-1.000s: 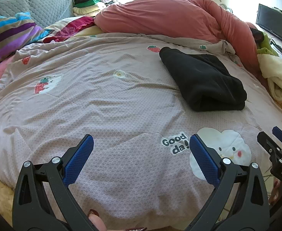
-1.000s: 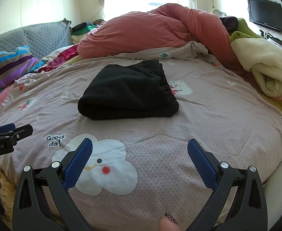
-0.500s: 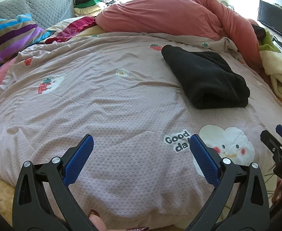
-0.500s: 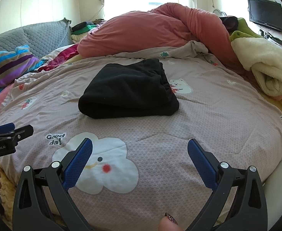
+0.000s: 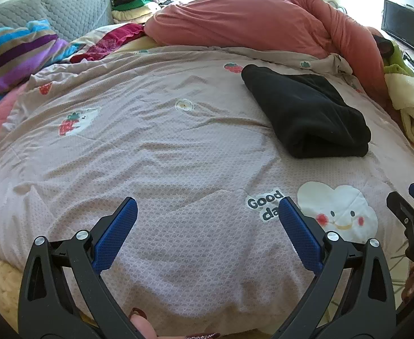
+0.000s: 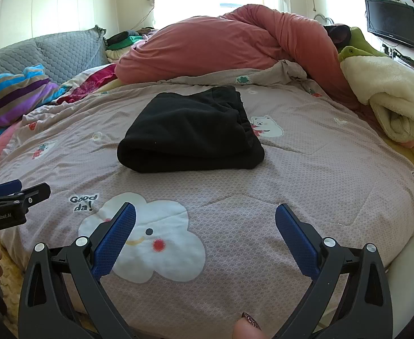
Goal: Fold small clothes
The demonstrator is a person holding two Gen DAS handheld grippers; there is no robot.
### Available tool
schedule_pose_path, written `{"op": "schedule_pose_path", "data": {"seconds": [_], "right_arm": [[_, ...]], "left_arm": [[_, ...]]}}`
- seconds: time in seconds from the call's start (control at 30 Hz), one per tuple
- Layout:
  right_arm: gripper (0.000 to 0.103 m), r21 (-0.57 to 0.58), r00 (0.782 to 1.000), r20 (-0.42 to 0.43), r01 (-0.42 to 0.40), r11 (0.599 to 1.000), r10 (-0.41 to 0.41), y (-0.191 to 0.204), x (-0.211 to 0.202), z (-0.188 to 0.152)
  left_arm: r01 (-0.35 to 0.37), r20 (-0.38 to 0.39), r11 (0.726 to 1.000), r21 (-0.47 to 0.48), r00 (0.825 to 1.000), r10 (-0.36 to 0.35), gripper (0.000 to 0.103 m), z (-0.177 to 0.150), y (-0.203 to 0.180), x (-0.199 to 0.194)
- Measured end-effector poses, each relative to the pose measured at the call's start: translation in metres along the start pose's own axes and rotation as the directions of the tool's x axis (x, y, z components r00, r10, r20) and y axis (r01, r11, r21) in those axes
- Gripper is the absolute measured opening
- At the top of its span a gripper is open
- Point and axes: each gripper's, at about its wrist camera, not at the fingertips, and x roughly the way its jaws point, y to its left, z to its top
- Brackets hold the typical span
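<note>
While one folded black fleece garment is lying on the mauve patterned bed cover, two hand-held grippers are hovering over the cover's near edge, both well apart from it. The left hand-held gripper is holding its two blue-padded fingers spread wide, gripping nothing; the right hand-held gripper is doing likewise. One white smiling cloud print is sitting between the garment and the right one. One bunched salmon-pink duvet is lying behind the garment, and one rolled cream fleece blanket is resting at the right.
</note>
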Motion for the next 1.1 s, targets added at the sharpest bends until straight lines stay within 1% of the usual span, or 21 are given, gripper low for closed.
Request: {"op": "schedule_pose_path", "data": {"seconds": [0.33,0.57,0.67,0.73,0.8,0.87,0.93,0.97,1.0,1.03,1.07,1.1], "right_arm": [[0.098,0.005,1.0,-0.001,0.008,1.0,-0.008,-0.002,-0.001,0.001],[0.098,0.028,0.999,-0.006,0.036,0.999,-0.036,-0.008,0.0,0.0],[0.098,0.058,0.998,-0.014,0.069,0.996,-0.068,-0.016,0.0,0.0],[0.098,0.101,0.994,-0.02,0.108,0.989,-0.107,-0.028,-0.002,-0.001],[0.098,0.159,0.986,-0.026,0.17,0.973,-0.167,-0.046,-0.005,-0.004],[0.098,0.217,0.973,-0.034,0.232,0.948,-0.23,-0.068,-0.01,-0.005],[0.098,0.284,0.947,-0.052,0.317,0.905,-0.316,-0.103,-0.016,-0.006],[0.098,0.312,0.93,-0.071,0.363,0.878,-0.36,-0.121,-0.019,-0.007],[0.098,0.358,0.903,-0.109,0.426,0.831,-0.416,-0.15,-0.023,-0.01],[0.098,0.389,0.882,-0.13,0.465,0.795,-0.452,-0.17,-0.026,-0.013],[0.098,0.416,0.853,-0.153,0.513,0.751,-0.498,-0.193,-0.03,-0.018],[0.098,0.441,0.798,-0.202,0.592,0.675,-0.568,-0.223,-0.035,-0.025]], "left_arm": [[-0.006,-0.003,1.0,-0.001,1.0,0.006,0.093,-0.001,0.001,0.0],[-0.061,-0.025,0.998,0.01,0.998,0.061,0.093,-0.001,0.002,0.004],[-0.076,-0.025,0.997,0.011,0.997,0.077,0.093,-0.001,0.004,0.005],[-0.067,-0.025,0.998,0.003,0.997,0.067,0.093,0.0,0.007,0.005],[-0.049,-0.026,0.999,-0.017,0.998,0.049,0.093,0.002,0.015,0.005],[-0.054,-0.038,0.996,-0.066,0.998,0.052,0.093,0.011,0.034,0.008],[-0.069,-0.052,0.989,-0.129,0.997,0.063,0.093,0.023,0.062,0.014],[-0.088,-0.056,0.984,-0.154,0.995,0.08,0.093,0.03,0.078,0.017],[-0.117,-0.058,0.978,-0.175,0.992,0.109,0.093,0.037,0.095,0.021],[-0.176,-0.067,0.964,-0.199,0.984,0.165,0.093,0.048,0.119,0.027],[-0.223,-0.075,0.95,-0.217,0.974,0.212,0.093,0.055,0.137,0.032],[-0.271,-0.08,0.932,-0.241,0.963,0.259,0.093,0.062,0.158,0.037]]}}
